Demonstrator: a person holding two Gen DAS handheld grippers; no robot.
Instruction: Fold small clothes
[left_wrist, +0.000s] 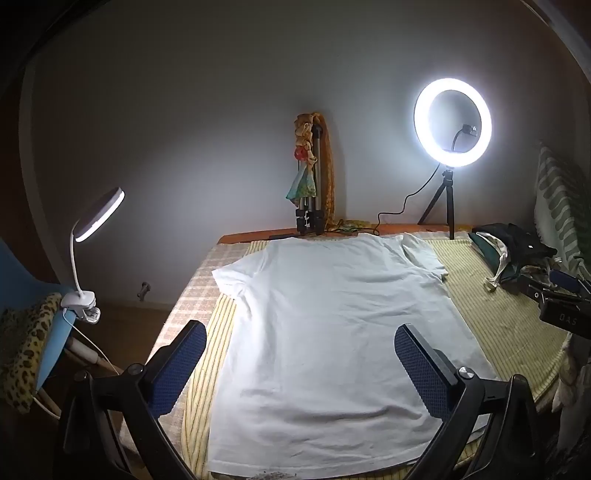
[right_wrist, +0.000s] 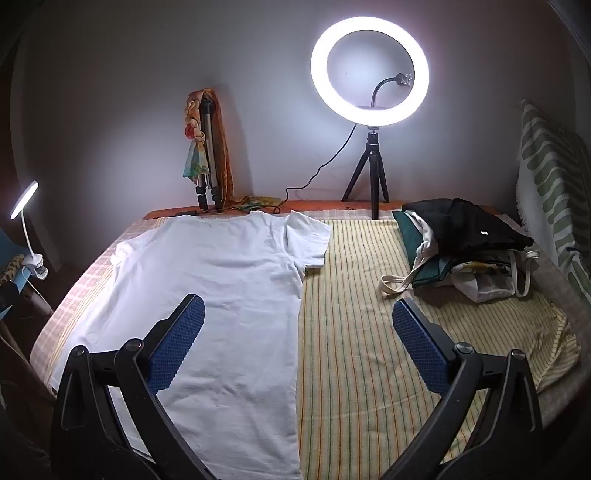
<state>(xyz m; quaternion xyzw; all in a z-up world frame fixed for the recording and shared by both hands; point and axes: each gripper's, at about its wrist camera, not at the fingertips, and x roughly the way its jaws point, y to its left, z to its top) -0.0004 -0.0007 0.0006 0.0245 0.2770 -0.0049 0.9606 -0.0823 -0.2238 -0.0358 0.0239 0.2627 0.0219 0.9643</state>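
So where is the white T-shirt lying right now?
The white T-shirt lies spread flat on the striped cloth, collar toward the wall, left of the pile of bags.

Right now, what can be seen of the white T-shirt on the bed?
The white T-shirt is plain, short-sleeved, of soft-looking knit fabric with light creases. It lies spread flat and unfolded on the striped yellow sheet, hem nearest the cameras, neck end towards the wall. Both sleeves are out; the one on the ring-light side is wrinkled. Nothing rests on it. Both tongs, left and right, are open and grip none of it.
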